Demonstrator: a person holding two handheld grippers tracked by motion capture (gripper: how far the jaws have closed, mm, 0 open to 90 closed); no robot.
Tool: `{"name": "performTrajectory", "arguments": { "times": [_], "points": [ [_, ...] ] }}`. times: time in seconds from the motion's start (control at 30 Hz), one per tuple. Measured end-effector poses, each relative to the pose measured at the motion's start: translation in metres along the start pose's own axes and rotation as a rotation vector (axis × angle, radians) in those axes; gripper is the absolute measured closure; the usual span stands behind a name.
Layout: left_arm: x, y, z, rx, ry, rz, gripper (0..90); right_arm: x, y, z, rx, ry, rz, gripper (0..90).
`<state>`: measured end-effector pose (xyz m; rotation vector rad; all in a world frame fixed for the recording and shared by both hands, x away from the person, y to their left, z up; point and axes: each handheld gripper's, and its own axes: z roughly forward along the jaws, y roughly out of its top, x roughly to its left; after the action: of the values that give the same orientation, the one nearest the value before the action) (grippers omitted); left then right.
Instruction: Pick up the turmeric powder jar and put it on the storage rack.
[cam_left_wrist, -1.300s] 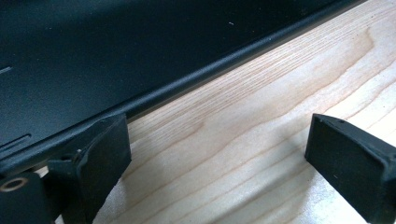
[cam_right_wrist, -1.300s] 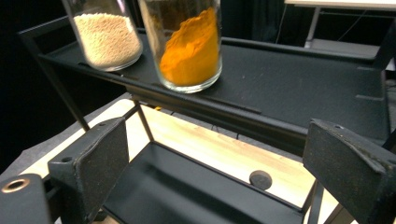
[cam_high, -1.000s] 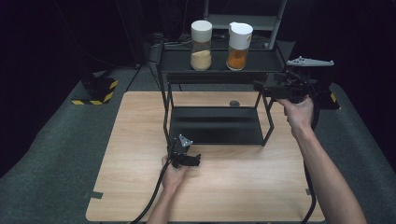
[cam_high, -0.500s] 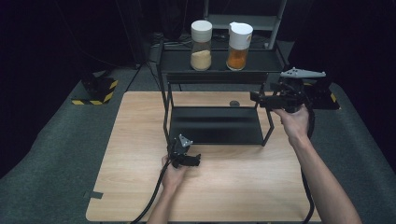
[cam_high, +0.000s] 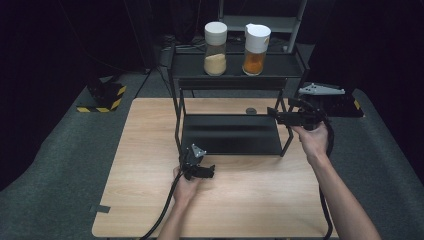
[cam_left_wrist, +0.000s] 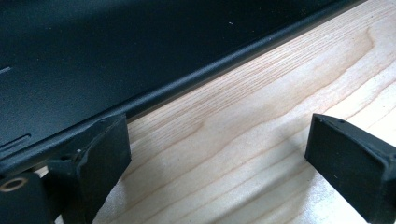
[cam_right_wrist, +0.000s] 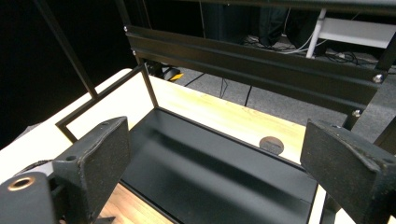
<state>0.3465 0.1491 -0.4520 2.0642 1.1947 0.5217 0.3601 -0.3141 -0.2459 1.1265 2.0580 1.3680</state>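
At seven o'clock of the pale wooden tabletop (cam_high: 150, 200), left gripper (cam_high: 206, 171) low over the wood, jaws wide apart and empty, just beside the front lip of the black metal two-tier rack (cam_high: 230, 135). At twelve o'clock on the rack's upper shelf, clear white-capped jar of beige powder (cam_high: 215, 42), then clear white-lidded jar of orange powder (cam_high: 256, 43) beside it. At three o'clock, right gripper (cam_high: 274, 115) by the rack's right side, jaws wide apart, empty, aimed at the lower shelf
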Motion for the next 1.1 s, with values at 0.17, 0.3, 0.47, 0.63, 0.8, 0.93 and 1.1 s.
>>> {"name": "performTrajectory", "arguments": {
  "times": [0.17, 0.3, 0.47, 0.63, 0.8, 0.93, 1.1],
  "points": [
    [0.0, 0.0, 0.0, 0.001, -0.001, -0.003, 6.6, 0.0, -0.008, 0.002, 0.0, -0.006, 0.004, 8.4],
    [0.0, 0.0, 0.0, 0.001, -0.002, -0.006, 6.6, 0.0, -0.013, 0.004, 0.006, -0.01, 0.006, 8.4],
    [0.0, 0.0, 0.0, 0.001, -0.002, -0.006, 6.6, 0.0, -0.019, 0.007, 0.012, -0.012, 0.012, 8.5],
    [0.0, 0.0, 0.0, 0.001, -0.002, -0.006, 6.6, 0.001, -0.025, 0.009, 0.015, -0.014, 0.009, 8.6],
    [0.0, 0.0, 0.0, 0.0, 0.0, 0.001, 6.6, 0.002, -0.03, 0.012, 0.022, -0.019, 0.0, 8.7],
    [0.0, 0.0, 0.0, 0.0, -0.001, -0.003, 6.6, 0.005, -0.032, 0.014, 0.025, -0.024, -0.007, 8.7],
    [0.0, 0.0, 0.0, -0.001, -0.001, -0.003, 6.6, 0.008, -0.038, 0.018, 0.032, -0.029, -0.016, 8.8]
  ]
}}
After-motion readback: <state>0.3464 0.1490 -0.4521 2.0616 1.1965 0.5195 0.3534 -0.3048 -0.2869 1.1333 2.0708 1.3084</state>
